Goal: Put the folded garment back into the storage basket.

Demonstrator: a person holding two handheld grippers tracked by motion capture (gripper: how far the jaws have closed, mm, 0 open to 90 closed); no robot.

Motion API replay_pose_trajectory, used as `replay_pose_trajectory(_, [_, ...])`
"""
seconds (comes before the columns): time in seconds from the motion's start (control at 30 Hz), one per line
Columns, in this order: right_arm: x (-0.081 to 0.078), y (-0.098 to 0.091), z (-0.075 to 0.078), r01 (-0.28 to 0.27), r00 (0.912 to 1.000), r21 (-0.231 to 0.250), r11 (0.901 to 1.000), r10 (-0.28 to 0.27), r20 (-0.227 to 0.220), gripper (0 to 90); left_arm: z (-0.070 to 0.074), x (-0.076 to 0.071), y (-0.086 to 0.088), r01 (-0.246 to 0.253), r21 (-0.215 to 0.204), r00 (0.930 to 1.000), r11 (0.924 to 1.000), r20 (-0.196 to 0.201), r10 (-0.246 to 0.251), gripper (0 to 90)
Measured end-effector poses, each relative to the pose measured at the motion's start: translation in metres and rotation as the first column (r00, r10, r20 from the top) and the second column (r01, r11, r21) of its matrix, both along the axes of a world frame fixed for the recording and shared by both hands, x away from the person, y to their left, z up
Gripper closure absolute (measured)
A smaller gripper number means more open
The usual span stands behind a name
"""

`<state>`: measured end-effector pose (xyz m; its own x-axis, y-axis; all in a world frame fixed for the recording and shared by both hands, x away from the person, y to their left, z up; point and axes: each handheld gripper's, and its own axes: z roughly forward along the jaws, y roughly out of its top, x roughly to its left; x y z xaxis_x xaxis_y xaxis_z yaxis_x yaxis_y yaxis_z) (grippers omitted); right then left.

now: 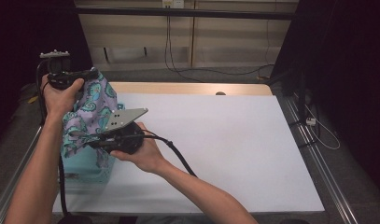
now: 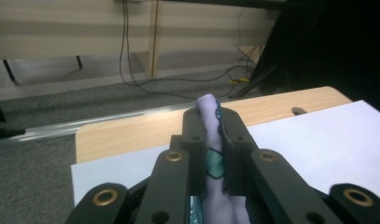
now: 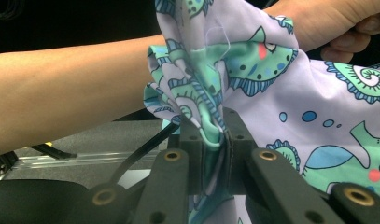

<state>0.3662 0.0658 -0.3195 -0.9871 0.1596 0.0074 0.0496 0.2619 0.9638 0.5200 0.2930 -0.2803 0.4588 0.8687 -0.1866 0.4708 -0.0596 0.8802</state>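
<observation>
A lilac cloth [image 1: 87, 112] printed with teal seahorses hangs between my two grippers at the table's left edge. My left gripper [image 1: 87, 74] is raised at the upper left and is shut on one edge of the cloth [image 2: 211, 135], which pokes up between its jaws. My right gripper [image 1: 101, 142] sits lower and nearer, pointing left, and is shut on a bunched fold of the cloth [image 3: 211, 116]. The fabric drapes down over a teal basket [image 1: 85, 165]. In the right gripper view the other forearm [image 3: 66, 88] crosses behind the cloth.
A white sheet [image 1: 215, 149] covers the wooden table [image 1: 187, 87], bare to the right of my hands. Metal rails [image 1: 318, 158] run along the table's sides. Cables [image 1: 201, 70] lie on the grey floor beyond the far edge.
</observation>
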Motion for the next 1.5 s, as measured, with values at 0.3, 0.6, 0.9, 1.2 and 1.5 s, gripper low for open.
replay_pose_trajectory(0.3, [0.006, 0.007, -0.009, 0.005, 0.9999, -0.019, 0.9998, -0.005, -0.014, 81.9, -0.016, 0.008, 0.011, -0.004, 0.009, 0.9996, 1.0000, -0.029, 0.004, 82.6])
replay_pose_trajectory(0.6, [0.014, 0.013, -0.016, 0.020, 0.9994, -0.042, 0.9989, -0.021, -0.026, 81.9, -0.029, 0.020, 0.003, 0.031, 0.018, 0.9987, 0.9993, -0.040, -0.031, 82.6])
replay_pose_trajectory(0.9, [0.021, 0.023, -0.031, 0.030, 0.9981, -0.065, 0.9975, -0.033, -0.052, 81.9, -0.044, 0.025, 0.005, 0.036, 0.029, 0.9977, 0.9989, -0.057, -0.035, 82.5])
replay_pose_trajectory(1.2, [0.021, 0.034, -0.044, 0.037, 0.9971, -0.084, 0.9958, -0.042, -0.063, 81.9, -0.060, 0.024, 0.012, 0.033, 0.025, 0.9964, 0.9992, -0.079, -0.031, 82.6])
replay_pose_trajectory(1.5, [0.020, 0.043, -0.058, 0.036, 0.9958, -0.101, 0.9942, -0.044, -0.080, 81.8, -0.077, 0.023, 0.015, 0.038, 0.019, 0.9935, 0.9991, -0.108, -0.035, 82.5])
